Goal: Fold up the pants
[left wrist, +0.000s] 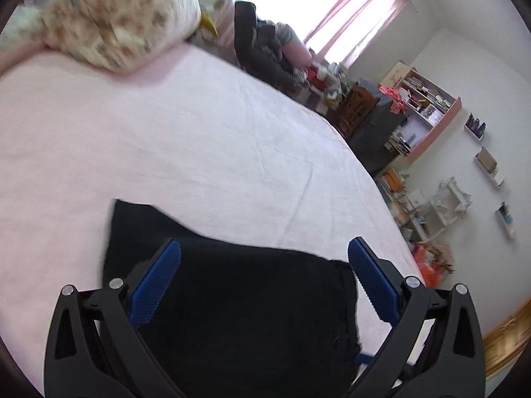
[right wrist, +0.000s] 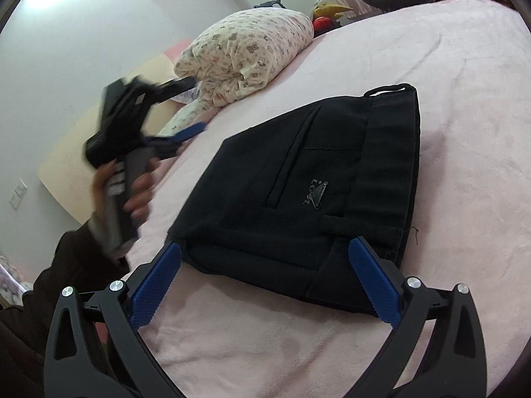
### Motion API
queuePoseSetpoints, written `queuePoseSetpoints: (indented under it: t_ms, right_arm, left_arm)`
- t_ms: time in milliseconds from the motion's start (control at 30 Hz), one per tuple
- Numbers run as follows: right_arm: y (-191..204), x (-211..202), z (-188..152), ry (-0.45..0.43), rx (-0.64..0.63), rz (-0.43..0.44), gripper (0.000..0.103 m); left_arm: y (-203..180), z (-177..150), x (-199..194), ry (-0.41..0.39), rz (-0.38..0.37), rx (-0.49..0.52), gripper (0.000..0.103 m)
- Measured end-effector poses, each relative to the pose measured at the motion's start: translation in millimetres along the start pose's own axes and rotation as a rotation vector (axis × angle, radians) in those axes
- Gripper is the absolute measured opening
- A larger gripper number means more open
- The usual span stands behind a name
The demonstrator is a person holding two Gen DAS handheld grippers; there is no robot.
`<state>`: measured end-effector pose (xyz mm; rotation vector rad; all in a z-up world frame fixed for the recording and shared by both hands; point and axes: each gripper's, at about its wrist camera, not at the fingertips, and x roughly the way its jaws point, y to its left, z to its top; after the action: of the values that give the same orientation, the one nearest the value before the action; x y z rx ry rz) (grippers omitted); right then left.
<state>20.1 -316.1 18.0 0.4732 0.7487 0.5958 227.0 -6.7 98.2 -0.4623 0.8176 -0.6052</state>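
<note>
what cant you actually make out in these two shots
- Left wrist view: the near part of the black pants is hidden by the left gripper and cut by the bottom edge.
- Right wrist view: the left gripper and hand are motion-blurred.
- Right wrist view: the logo lettering is too small.

- The left wrist view looks down along its blue-padded left gripper point(left wrist: 264, 248), close over the folded black pants point(left wrist: 239, 298), facing across the pink bed sheet point(left wrist: 199, 139) towards a pink-curtained window point(left wrist: 348, 10).
- The right wrist view sits low behind the right gripper point(right wrist: 264, 248), close to the pants, facing the floral bundled quilt point(right wrist: 245, 53).
- Both views share pants, sheet and quilt.
</note>
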Motion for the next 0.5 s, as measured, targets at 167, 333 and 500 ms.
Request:
queuePoseSetpoints:
  t_ms: [167, 333, 500]
  right_arm:
    - [-8, -4, -1, 0.001, 0.036, 0.059, 0.102]
    - [-7, -6, 0, 0.002, 0.027, 0.063, 0.102]
    - [4, -14, 2, -0.03, -0.009, 0.084, 0.102]
  left_arm:
    - [34, -15, 76, 0.246, 0.093, -0.091, 0.101]
    - [-2, -26, 75, 0.197, 0.19, 0.086, 0.101]
    - [-9, -39, 37, 0.106, 0.113, 0.112, 0.101]
